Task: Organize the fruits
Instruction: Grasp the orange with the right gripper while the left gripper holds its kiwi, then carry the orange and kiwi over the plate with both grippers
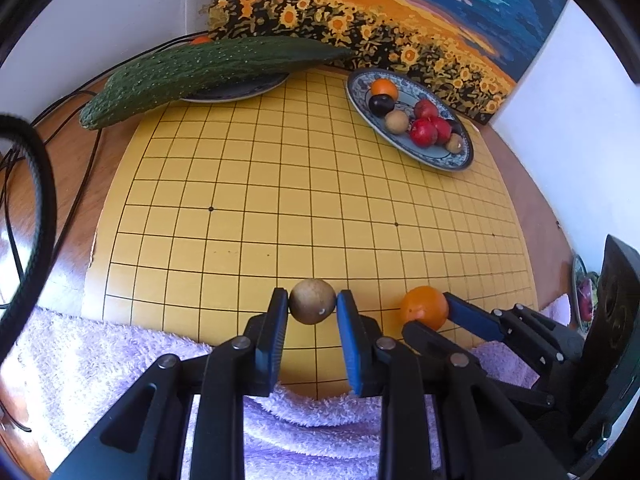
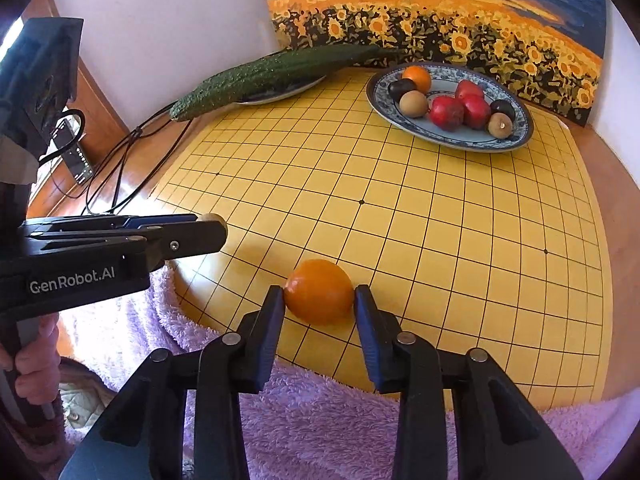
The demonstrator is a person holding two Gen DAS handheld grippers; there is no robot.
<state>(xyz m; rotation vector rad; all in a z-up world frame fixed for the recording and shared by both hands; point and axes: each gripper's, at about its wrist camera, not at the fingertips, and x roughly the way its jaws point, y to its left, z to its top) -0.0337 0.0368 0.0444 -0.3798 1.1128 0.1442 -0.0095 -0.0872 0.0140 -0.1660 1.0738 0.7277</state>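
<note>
My left gripper [image 1: 312, 307] is shut on a brown kiwi [image 1: 312, 301] over the near edge of the yellow go board [image 1: 304, 200]. My right gripper [image 2: 319, 300] is shut on an orange [image 2: 319, 291], also at the board's near edge; it shows to the right in the left wrist view [image 1: 425, 307]. A blue-patterned plate [image 2: 516, 136] at the far right holds an orange, kiwis, dark plums and red fruits. The plate also shows in the left wrist view [image 1: 436, 156]. A long cucumber [image 1: 200, 76] lies across a second plate [image 1: 240, 90] at the far left.
A purple towel [image 2: 312, 420] covers the near table edge under both grippers. Black cables [image 2: 120, 160] and a small device lie on the wooden table left of the board. A sunflower painting [image 2: 440, 20] leans on the wall behind the plates.
</note>
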